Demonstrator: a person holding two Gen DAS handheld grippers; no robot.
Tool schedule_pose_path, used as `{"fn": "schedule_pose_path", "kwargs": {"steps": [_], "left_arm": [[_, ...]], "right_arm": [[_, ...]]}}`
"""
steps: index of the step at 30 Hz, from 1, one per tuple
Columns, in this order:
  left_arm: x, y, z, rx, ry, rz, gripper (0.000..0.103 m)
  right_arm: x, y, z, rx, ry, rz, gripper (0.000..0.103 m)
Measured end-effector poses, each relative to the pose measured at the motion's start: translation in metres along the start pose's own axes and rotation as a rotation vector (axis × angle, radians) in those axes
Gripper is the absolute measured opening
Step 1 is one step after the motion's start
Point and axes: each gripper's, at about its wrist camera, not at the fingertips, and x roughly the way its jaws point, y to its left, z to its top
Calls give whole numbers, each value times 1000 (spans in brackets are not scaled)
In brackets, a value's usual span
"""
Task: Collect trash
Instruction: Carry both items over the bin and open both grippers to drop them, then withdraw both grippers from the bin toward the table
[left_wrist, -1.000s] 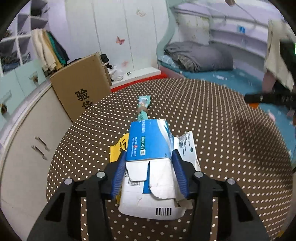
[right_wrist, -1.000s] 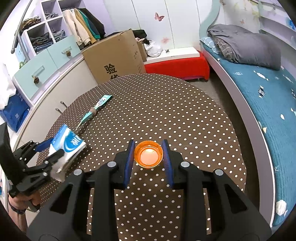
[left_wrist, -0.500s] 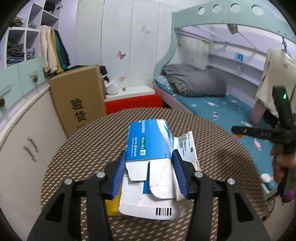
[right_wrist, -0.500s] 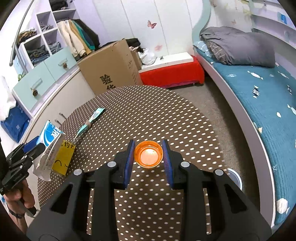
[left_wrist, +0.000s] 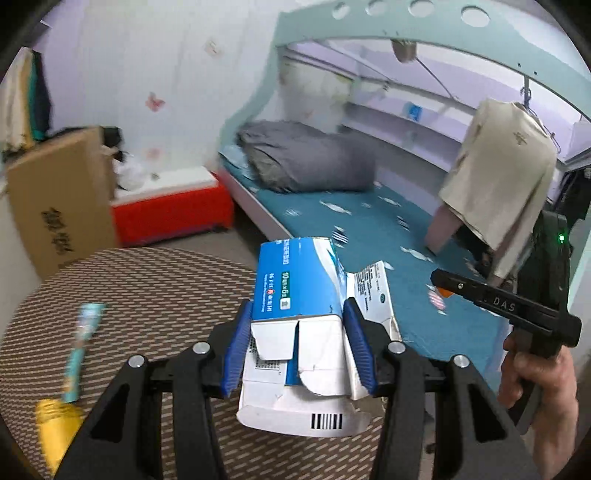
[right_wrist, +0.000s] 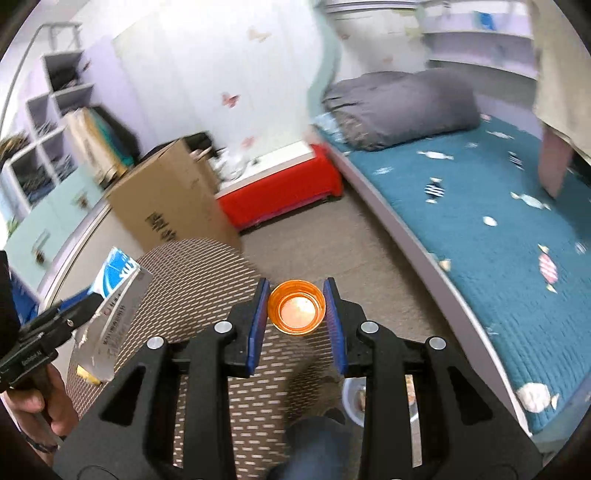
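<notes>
A: Starting at our left: the yellow wrapper (left_wrist: 55, 428) and the teal wrapper (left_wrist: 83, 347) lie on the dotted worktop (left_wrist: 155, 295), close to its left rim, uncollected. Both are blurred, so we cannot tell what they are exactly.

B: Then the left gripper (left_wrist: 299, 343). Its jaws are clamped on the torn blue carton (left_wrist: 299, 295), one blue pad on each long side, with the loose flaps and barcode panel hanging toward the camera. The carton is held up off the worktop.

A: We judge we are carrying both pieces to a bin. Keep the squeeze steady; the carton is thin card and could fold and slip if we press harder or tilt it.

B: Further right, the right gripper (right_wrist: 297, 314) has its jaws pressed against the small orange cup (right_wrist: 296, 312), mouth toward the camera. It sits past the worktop edge, above the floor (right_wrist: 332, 240).

A: Hold it level, since a round plastic wall can squirm out of flat pads.

B: Room for moving: open carpet between the worktop and the bed (right_wrist: 480, 221), which bounds us on the right. A pale round container (right_wrist: 356, 400) shows low behind the right gripper; it could be the bin, but it is half hidden.

A: Mind the two grippers; they ride near each other at the worktop's rim.
</notes>
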Motion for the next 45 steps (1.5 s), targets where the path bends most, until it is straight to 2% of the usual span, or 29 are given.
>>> {"fn": "schedule_pose_path", "kwargs": {"steps": [5, 10, 16, 20, 22, 23, 24, 25, 26, 28, 30, 32, 33, 34, 40, 45], "left_arm": [[54, -45, 10, 19, 82, -80, 49], [105, -92, 8, 87, 169, -104, 49], [165, -136, -12, 208, 296, -57, 49], [195, -152, -26, 276, 377, -17, 50], [215, -158, -35, 319, 443, 6, 51], [223, -159, -40, 337, 471, 25, 54], [233, -163, -45, 359, 498, 49, 67], [237, -161, -45, 367, 504, 60, 74], [239, -161, -45, 371, 501, 70, 84], [239, -161, -41, 362, 490, 71, 85], [235, -160, -35, 344, 457, 81, 90], [228, -155, -30, 321, 429, 79, 90], [225, -154, -30, 313, 421, 77, 90], [220, -151, -28, 302, 407, 77, 90], [189, -139, -18, 257, 340, 72, 90], [158, -130, -12, 230, 285, 66, 91]], "right_arm": [[1, -53, 0, 101, 5, -56, 30], [22, -94, -12, 201, 51, -73, 30], [60, -135, -37, 330, 136, -65, 30], [81, -153, -50, 399, 182, -45, 30], [91, -162, -58, 445, 203, -27, 30], [95, -166, -60, 462, 213, -19, 30], [99, -168, -62, 474, 221, -18, 30], [104, -171, -65, 484, 232, -18, 31], [110, -175, -70, 497, 250, -16, 36], [119, -179, -78, 522, 275, -15, 56], [124, -183, -89, 551, 295, -14, 59], [124, -184, -96, 561, 299, -25, 73], [123, -183, -98, 558, 295, -34, 87], [121, -182, -100, 555, 294, -43, 94], [103, -167, -99, 489, 287, -155, 97], [81, -146, -88, 434, 242, -175, 97]]}}
